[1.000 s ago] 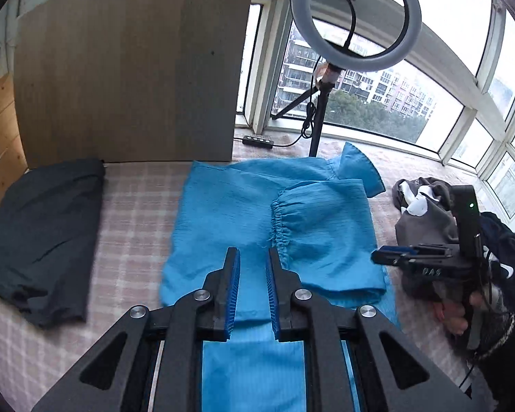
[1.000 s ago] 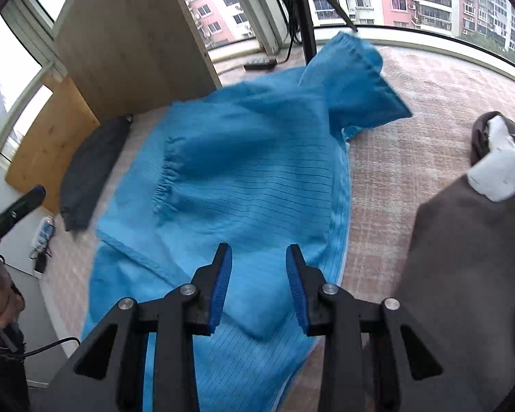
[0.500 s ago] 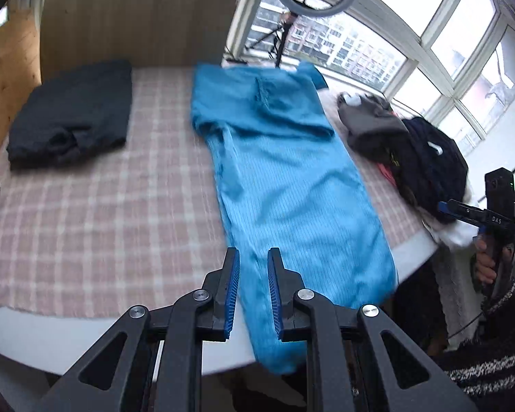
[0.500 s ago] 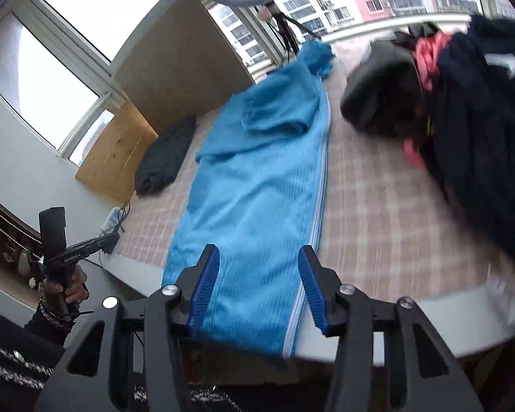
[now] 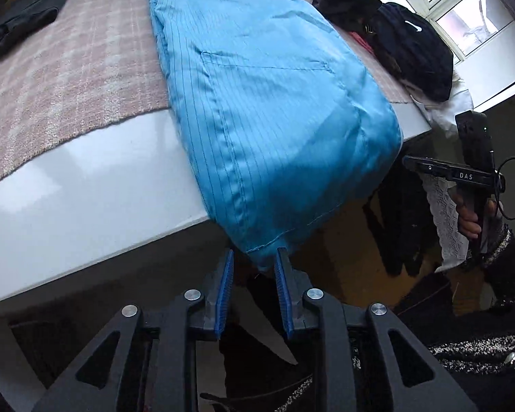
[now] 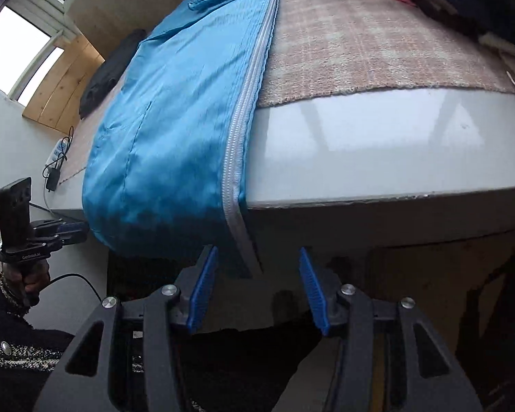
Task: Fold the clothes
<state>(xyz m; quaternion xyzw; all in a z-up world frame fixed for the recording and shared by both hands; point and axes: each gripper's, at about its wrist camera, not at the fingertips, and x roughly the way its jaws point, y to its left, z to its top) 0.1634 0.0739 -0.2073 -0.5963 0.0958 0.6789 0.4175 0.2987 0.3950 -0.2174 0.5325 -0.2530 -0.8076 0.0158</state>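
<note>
Left wrist – left tongs (image 5: 254, 267) apart, hem of blue garment (image 5: 257, 103) between | right tongs (image 6: 257, 267) wide, empty

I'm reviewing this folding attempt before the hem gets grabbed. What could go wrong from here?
1. The blue garment already hangs over the table edge; a pull could drag it off.
2. The left claw sits at one hem corner and may pinch a single layer.
3. The right claw, open near the zipper, may catch only that.

Black tongs (image 5: 254, 257), blue pads (image 5: 227, 276); speckled sleeve (image 5: 498, 264)
</note>
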